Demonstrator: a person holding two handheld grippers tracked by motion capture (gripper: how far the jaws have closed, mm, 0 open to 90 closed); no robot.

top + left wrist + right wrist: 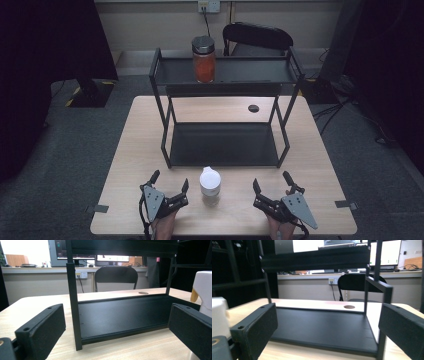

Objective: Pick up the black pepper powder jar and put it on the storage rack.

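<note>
A big black metal rack stands in the middle of the table. It has two flat shelves, one low and one high. A jar with red stuff inside and a silver lid stands on the top shelf, near its left end. A small round hole sits in the table near the far edge, behind the rack. A black chair stands behind the table, by the wall. A white wall socket with a black cord is above it. Bits of grey tape stick out at the table's near corners. The floor is grey carpet.
</note>
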